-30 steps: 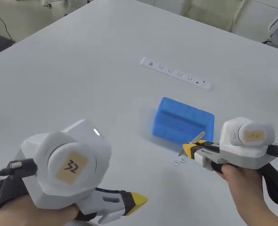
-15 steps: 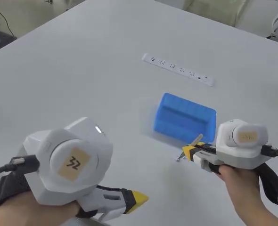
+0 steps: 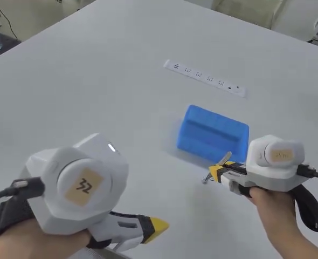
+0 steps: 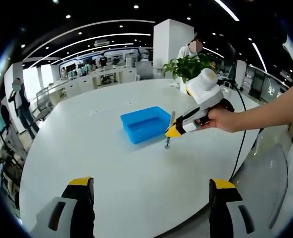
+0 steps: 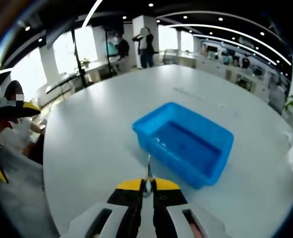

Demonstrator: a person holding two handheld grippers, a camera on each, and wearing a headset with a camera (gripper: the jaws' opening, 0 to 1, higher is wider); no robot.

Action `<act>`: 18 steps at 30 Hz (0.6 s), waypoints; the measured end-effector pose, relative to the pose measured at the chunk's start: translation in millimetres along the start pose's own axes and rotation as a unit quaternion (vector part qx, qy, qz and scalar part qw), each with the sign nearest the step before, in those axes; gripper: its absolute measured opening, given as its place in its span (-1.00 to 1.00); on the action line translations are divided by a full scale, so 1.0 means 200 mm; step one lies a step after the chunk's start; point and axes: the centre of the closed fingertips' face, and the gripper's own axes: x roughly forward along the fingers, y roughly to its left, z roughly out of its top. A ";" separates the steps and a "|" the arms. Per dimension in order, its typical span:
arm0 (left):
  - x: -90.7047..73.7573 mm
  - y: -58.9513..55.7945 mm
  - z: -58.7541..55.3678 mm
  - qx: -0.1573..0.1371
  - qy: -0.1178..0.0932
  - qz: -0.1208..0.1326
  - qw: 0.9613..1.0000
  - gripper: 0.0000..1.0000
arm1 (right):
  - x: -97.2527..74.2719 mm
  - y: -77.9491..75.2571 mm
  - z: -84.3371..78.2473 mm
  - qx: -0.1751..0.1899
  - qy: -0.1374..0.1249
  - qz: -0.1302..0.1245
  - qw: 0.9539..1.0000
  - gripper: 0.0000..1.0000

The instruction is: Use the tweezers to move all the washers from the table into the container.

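Right now, gripping the tweezers point(image 4: 168, 140) in the right tongs point(image 3: 215, 174), shut tight on the handle, with the points angled down at the worktop point(image 3: 94, 81) just beside the near wall of the blue container point(image 3: 213, 129). Cannot make out the washers themselves, being too small to tell; judging by the aim, probably lying right under the points. Holding the left tongs point(image 4: 150, 186) spread wide and empty, low at the near side and well apart from the container. For a clean pick, hold the points low and nearly flat. Straddle one washer's rim rather than stabbing at the hole. Squeeze gently so as not to flick it off across the smooth surface. Then lift only enough to clear the wall before letting go over the basin. Best to steady the wrist and take one washer at a time.
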 end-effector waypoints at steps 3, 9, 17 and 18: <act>0.00 0.00 0.00 0.000 0.001 0.001 1.000 0.97 | 0.00 0.01 0.00 -0.007 0.000 0.000 1.000 -0.94; 0.00 0.00 0.01 0.001 -0.001 -0.001 1.000 0.98 | -0.01 0.03 -0.01 -0.020 -0.002 -0.002 1.000 -0.95; -0.01 0.00 0.01 0.003 -0.002 0.000 1.000 0.98 | -0.01 0.01 -0.01 -0.024 0.003 -0.006 1.000 -0.96; -0.01 0.00 0.01 0.001 -0.004 0.000 1.000 0.98 | -0.01 0.01 -0.01 -0.026 0.003 -0.006 1.000 -0.96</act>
